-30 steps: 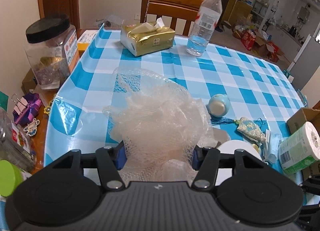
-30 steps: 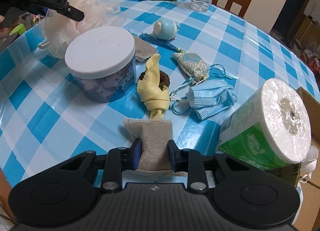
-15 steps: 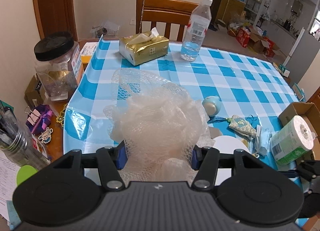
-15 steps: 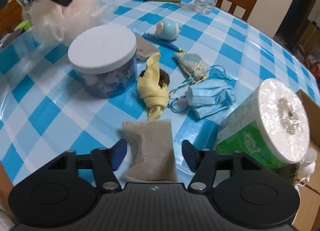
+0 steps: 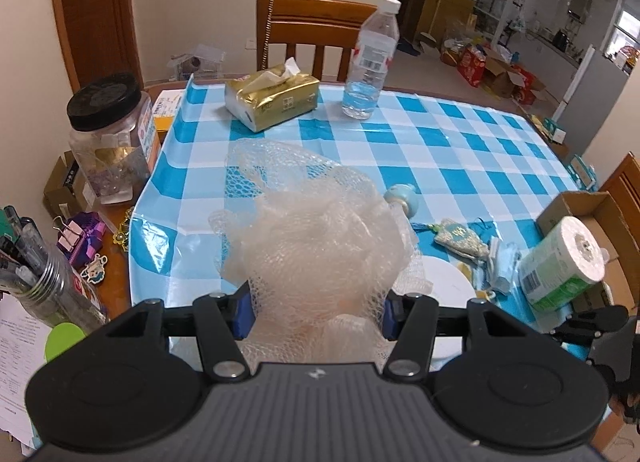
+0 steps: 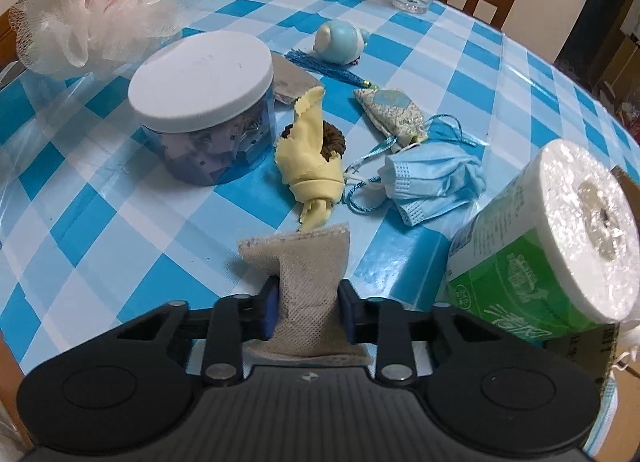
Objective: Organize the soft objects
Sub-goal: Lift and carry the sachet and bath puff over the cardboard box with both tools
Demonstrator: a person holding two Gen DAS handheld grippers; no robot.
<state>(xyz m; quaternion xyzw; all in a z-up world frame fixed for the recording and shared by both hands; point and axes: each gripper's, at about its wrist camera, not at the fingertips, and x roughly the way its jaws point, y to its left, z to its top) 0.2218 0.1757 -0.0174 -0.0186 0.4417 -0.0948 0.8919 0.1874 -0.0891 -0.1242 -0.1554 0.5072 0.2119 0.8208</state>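
A pale mesh bath sponge hangs above the blue checked table with my left gripper shut on its lower part. The right wrist view shows the same sponge raised at the top left. My right gripper is closing tight on a beige fabric pouch, and its pads press the pouch's sides near the table's front edge. Beyond the pouch lie a knotted yellow cloth, a crumpled blue face mask and a patterned sachet with blue cords.
A round jar with a white lid stands left of the cloth. A wrapped toilet roll lies at the right, by a cardboard box. Far back are a tissue pack and water bottle. A glass jar and pen jar stand left.
My left gripper has risen with the sponge. My right gripper was shut on the pouch, opened with the pouch lying between its fingers, and is shut on it again.
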